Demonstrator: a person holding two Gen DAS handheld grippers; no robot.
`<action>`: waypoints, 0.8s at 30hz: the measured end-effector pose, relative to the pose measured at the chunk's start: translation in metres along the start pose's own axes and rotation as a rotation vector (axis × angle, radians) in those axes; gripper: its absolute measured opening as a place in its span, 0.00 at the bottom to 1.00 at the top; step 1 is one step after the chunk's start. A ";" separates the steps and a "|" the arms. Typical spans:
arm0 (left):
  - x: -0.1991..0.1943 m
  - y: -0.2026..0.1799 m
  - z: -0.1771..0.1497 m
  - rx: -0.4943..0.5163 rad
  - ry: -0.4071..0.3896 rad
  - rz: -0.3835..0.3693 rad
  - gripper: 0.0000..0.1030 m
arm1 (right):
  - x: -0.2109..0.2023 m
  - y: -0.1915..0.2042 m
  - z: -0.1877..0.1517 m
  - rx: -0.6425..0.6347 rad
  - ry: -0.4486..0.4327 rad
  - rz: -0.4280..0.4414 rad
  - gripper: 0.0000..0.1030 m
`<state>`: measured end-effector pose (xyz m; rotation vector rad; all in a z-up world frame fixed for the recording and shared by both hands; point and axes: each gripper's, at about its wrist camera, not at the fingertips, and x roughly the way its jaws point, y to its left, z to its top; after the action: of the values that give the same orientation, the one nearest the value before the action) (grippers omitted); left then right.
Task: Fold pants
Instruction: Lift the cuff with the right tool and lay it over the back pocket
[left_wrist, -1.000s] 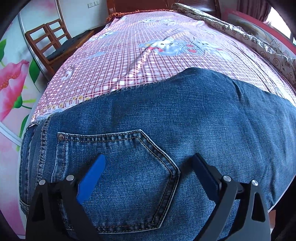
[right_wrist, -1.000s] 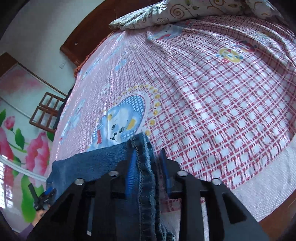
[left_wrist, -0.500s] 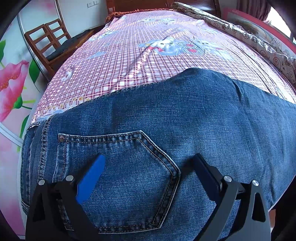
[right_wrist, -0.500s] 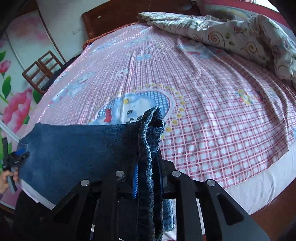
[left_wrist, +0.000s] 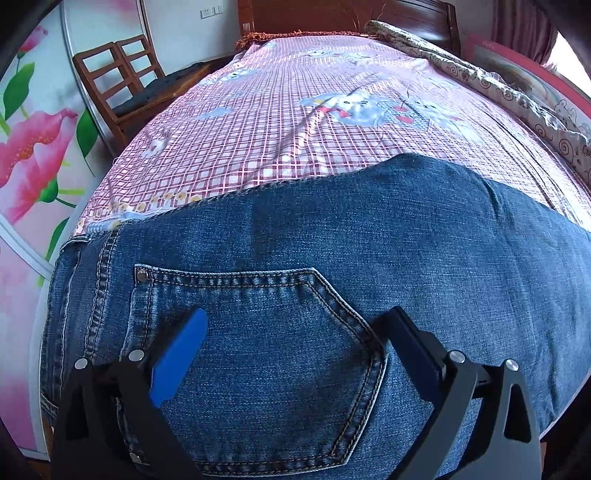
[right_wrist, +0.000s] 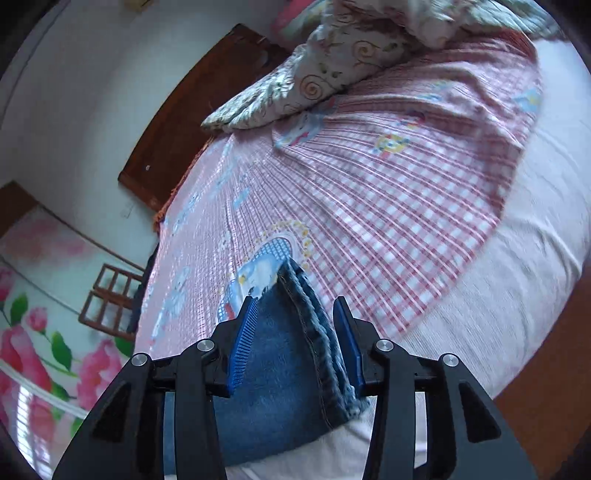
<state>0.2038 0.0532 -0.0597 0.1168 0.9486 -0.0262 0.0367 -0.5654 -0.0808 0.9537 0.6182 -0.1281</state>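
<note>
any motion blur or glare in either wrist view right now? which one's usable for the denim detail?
Left wrist: sharp, even daylight; jeans pocket stitching crisp; heavy fisheye bowing at the edges; mild sheen on the checked sheet. Right wrist: motion blur smears the sheet checks and mattress edge; the right tongs, jaws opening around the denim hem, stay sharp. Use the left view.

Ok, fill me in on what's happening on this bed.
A person with a gripper in each hand is folding jeans on the bed. The left gripper hovers open over the back pocket, its fingers either side of it, gripping nothing. The right gripper is at the hem, which lies on the bed between its fingers; its jaws are opening and the pads are not pressing the denim. The jeans lie flat across the near edge.
</note>
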 end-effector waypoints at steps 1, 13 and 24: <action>-0.002 -0.001 0.000 -0.008 0.000 0.007 0.95 | -0.008 -0.011 -0.009 0.037 -0.006 -0.012 0.41; -0.048 -0.005 -0.026 -0.026 -0.020 -0.046 0.95 | 0.006 -0.020 -0.068 0.159 0.015 0.021 0.41; -0.065 0.025 -0.054 -0.185 -0.012 -0.080 0.95 | -0.007 0.008 -0.069 0.140 -0.037 0.061 0.15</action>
<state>0.1243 0.0822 -0.0353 -0.0925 0.9386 -0.0124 0.0038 -0.5073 -0.1001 1.1019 0.5504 -0.1356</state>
